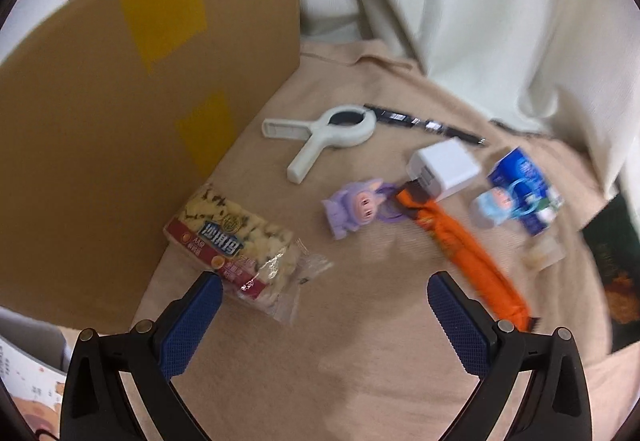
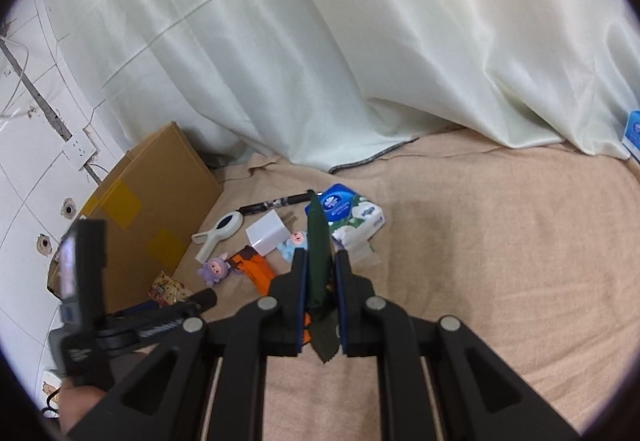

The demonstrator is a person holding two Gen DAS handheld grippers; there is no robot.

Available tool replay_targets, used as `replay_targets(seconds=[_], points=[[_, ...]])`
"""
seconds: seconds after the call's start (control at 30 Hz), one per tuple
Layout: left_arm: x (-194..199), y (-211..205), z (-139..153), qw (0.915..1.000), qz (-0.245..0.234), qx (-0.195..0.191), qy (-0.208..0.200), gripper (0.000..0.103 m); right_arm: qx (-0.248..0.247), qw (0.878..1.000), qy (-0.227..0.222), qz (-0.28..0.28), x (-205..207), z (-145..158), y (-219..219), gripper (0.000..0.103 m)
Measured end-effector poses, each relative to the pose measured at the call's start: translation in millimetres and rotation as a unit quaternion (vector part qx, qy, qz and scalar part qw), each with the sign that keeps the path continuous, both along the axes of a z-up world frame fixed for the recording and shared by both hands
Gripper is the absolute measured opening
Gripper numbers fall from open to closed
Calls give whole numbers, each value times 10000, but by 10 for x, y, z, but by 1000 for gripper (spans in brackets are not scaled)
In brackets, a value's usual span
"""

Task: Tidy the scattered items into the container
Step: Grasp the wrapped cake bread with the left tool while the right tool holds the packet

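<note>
A brown cardboard box (image 1: 132,113) (image 2: 148,217) stands at the left on a beige cloth. Beside it lie a snack bag (image 1: 236,241), a white clip (image 1: 324,137), a black pen (image 1: 424,123), a white charger (image 1: 444,167), a purple toy figure (image 1: 352,207), an orange packet (image 1: 468,253) and a blue tissue pack (image 1: 520,193). My left gripper (image 1: 324,291) is open above the cloth; its left finger (image 1: 196,317) is near the snack bag's end. My right gripper (image 2: 320,261) is shut on a dark green flat packet (image 2: 320,265), held upright above the pile.
A pale curtain (image 2: 320,41) hangs behind the cloth. A tiled wall with a socket (image 2: 78,151) is at the left. Bare cloth (image 2: 500,241) stretches to the right. The left gripper's body and a hand (image 2: 80,405) show low left in the right wrist view.
</note>
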State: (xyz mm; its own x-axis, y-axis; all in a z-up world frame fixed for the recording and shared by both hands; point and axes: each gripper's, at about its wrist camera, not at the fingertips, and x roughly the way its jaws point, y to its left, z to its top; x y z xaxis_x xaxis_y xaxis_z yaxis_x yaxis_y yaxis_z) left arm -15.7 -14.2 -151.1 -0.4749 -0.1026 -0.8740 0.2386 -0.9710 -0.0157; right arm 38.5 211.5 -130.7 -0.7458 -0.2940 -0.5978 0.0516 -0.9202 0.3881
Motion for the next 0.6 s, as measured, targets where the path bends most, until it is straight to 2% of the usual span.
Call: replay_targets(seconds=[0.07,0.17,0.23,0.3,0.47,0.6], points=[[-7,7,-63,9992,-393,-65,35,103,-38,10000,-21,16,-4,-9,14,16],[53,24,-104,9942,-923,-545,117,103,-35,10000,28,23,9,1,23,16],[140,-12,-60,9896,-1104,-871,297,103,-8,10000,62,34,12,13,16,16],[237,-75,5,9834,-1189,-1277,505,103,4,10000,69,70,8,17,6,16],[314,-155,78,9744,-1498,-1419,894,103,62,9999,67,130,-1,17,-36,16],[253,-99,23,9678,-1581,-1796,775,103,56,9999,60,128,-8,16,-46,16]])
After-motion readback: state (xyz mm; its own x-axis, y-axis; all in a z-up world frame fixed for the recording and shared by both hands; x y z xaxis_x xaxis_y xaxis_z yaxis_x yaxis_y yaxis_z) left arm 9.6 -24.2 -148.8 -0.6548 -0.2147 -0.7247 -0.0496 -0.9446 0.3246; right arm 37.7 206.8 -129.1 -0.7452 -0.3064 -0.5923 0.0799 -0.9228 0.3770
